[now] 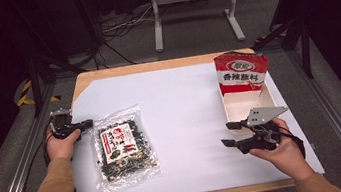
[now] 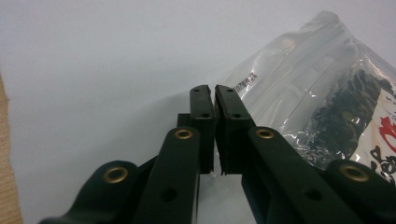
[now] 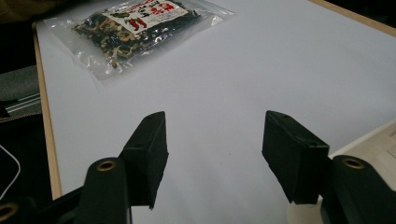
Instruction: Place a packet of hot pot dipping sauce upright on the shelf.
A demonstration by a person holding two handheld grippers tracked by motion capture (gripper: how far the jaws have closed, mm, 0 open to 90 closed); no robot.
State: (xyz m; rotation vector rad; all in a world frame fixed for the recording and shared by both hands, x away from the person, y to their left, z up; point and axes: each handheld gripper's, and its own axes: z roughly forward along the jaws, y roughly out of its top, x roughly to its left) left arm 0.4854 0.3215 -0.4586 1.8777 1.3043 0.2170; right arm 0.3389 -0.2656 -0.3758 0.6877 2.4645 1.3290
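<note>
Approach the clear snack bag (image 1: 124, 149), lying flat on the white sheet (image 1: 184, 99) at the table's left half, with the left gripper (image 1: 87, 123) just beside its upper left corner; open those jaws, now pressed nearly together on nothing, before sliding one under the sealed edge. Keep the right gripper (image 1: 228, 134), jaws spread wide and empty, low and clear near the wooden tray (image 1: 241, 109). Note contents: bag holds dark dried pieces behind a printed label; tray holds an upright red packet (image 1: 241, 72), rest bare.
</note>
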